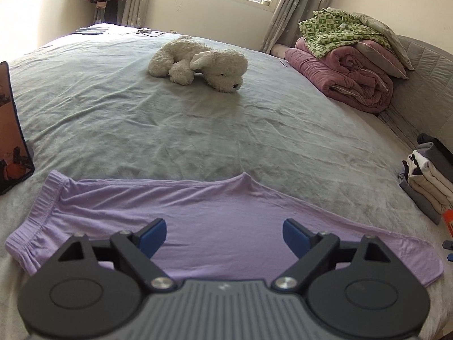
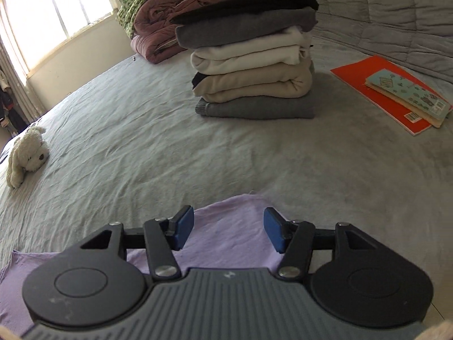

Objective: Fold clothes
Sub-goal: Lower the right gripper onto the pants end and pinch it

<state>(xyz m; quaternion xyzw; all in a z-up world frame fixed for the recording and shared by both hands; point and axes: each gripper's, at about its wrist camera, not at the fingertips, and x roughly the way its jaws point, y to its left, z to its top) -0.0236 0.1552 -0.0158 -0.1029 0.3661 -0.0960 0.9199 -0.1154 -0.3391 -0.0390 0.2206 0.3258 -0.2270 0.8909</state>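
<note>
A lilac garment (image 1: 198, 212) lies flat on the grey bed sheet (image 1: 170, 130), its elastic waistband at the left and a pointed edge toward the far side. My left gripper (image 1: 223, 236) hovers over its middle, open wide, blue pads clear of the cloth. In the right wrist view the same lilac garment (image 2: 226, 226) shows under my right gripper (image 2: 228, 231), which is open with nothing between its pads. A stack of folded clothes (image 2: 252, 65) stands beyond it on the bed.
A white plush dog (image 1: 198, 63) lies mid-bed. Rolled pink and green bedding (image 1: 348, 65) sits by the headboard. An orange notebook with a smaller book (image 2: 396, 93) lies right of the folded stack. A tablet or screen (image 1: 11, 130) stands at the left edge.
</note>
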